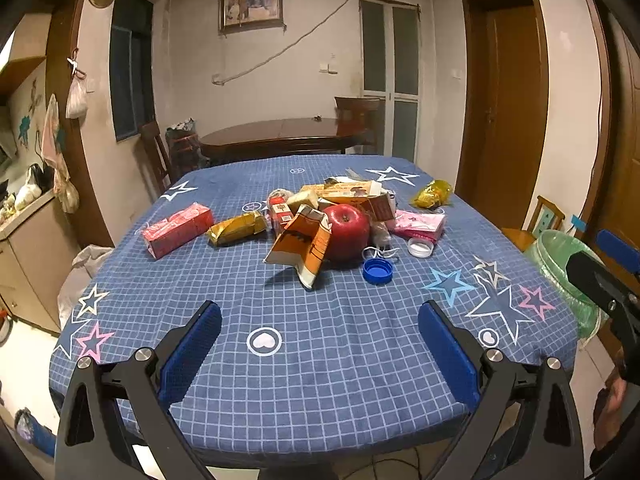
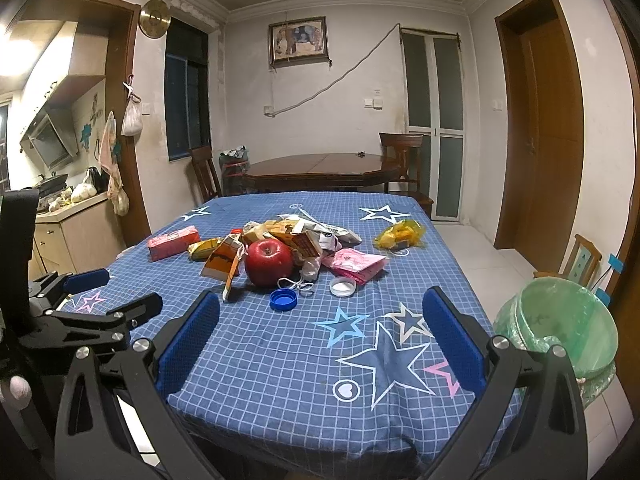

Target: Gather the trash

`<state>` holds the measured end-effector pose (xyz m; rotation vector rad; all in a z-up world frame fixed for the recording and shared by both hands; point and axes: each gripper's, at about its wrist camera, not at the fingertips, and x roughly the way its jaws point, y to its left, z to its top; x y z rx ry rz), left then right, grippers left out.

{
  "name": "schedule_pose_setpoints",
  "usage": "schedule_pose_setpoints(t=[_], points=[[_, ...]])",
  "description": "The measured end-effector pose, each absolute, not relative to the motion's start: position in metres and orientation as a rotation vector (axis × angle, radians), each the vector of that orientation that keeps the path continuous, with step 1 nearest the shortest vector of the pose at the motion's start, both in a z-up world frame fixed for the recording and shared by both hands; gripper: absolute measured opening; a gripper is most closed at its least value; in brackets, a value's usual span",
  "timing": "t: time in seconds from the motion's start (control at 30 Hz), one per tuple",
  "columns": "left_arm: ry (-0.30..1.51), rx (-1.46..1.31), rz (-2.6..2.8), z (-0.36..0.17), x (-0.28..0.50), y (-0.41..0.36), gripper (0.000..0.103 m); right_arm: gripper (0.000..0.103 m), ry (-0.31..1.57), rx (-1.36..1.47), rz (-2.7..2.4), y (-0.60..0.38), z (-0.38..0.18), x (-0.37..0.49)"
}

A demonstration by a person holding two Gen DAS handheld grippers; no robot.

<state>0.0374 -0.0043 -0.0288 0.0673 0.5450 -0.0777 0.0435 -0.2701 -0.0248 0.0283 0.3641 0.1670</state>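
Trash-strewn table [image 1: 280, 380], blue checked cloth [image 2: 280, 360]

Blue white-checked star-print tablecloth [image 1: 320, 360], red apple [image 1: 346, 232], blue cap [image 1: 377, 271], green bin liner [image 2: 560, 332].

White plaster walls, stained near the ceiling. Framed picture [image 2: 298, 40] on far wall, cable slanting beside it. Dark window [image 2: 187, 92] left, brass disc [image 2: 155, 18] above. Brown door [image 2: 550, 136] right; glass door [image 2: 434, 128] in the corner. Wooden table [image 2: 320, 170] with chairs at back. Pale tiled floor [image 2: 480, 252]. Kitchen counter [image 2: 76, 204] far left.
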Motion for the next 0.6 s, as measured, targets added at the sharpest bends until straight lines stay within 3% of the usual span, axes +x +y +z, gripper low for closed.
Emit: schedule_pose_setpoints(t=[0.6], points=[[0.537,0.069,-0.077,-0.0265,0.0363,-0.0045,0.098,0.098,0.370,0.032,0.167,-0.2710,-0.0302,0.0431]])
